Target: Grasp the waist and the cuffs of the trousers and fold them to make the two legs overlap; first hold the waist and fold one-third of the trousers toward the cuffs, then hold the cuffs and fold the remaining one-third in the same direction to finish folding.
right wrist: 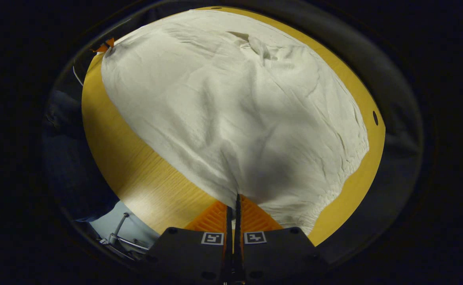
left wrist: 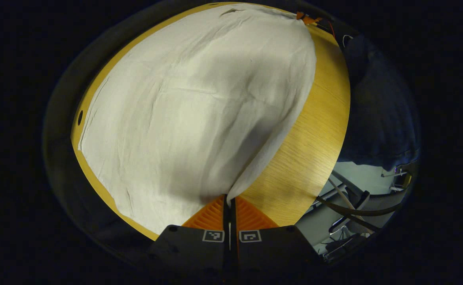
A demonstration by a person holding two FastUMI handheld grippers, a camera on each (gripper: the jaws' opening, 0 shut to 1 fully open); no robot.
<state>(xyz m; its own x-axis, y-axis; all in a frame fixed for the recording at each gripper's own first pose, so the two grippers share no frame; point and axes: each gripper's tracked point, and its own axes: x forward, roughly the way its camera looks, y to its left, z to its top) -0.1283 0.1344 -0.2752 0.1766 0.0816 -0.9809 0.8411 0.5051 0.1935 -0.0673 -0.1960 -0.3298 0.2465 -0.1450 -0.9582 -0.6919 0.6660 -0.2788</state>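
Observation:
Cream-white trousers (left wrist: 200,107) lie spread over a round wooden table (left wrist: 310,142). In the left gripper view my left gripper (left wrist: 230,201) is shut on a pinched corner of the cloth at the near edge, lifting it slightly off the wood. In the right gripper view the trousers (right wrist: 239,114) fill the table (right wrist: 136,170), with a gathered elastic waist (right wrist: 334,186) at the right. My right gripper (right wrist: 234,201) is shut on the cloth edge beside that waist. The other gripper (left wrist: 308,18) shows far off at the cloth's opposite corner, and likewise (right wrist: 105,46) in the right gripper view.
A person in dark blue clothing (left wrist: 378,111) stands by the table's edge. A chair frame and pale floor (left wrist: 358,198) show below the table rim. A small hole (right wrist: 375,118) marks the tabletop near its edge.

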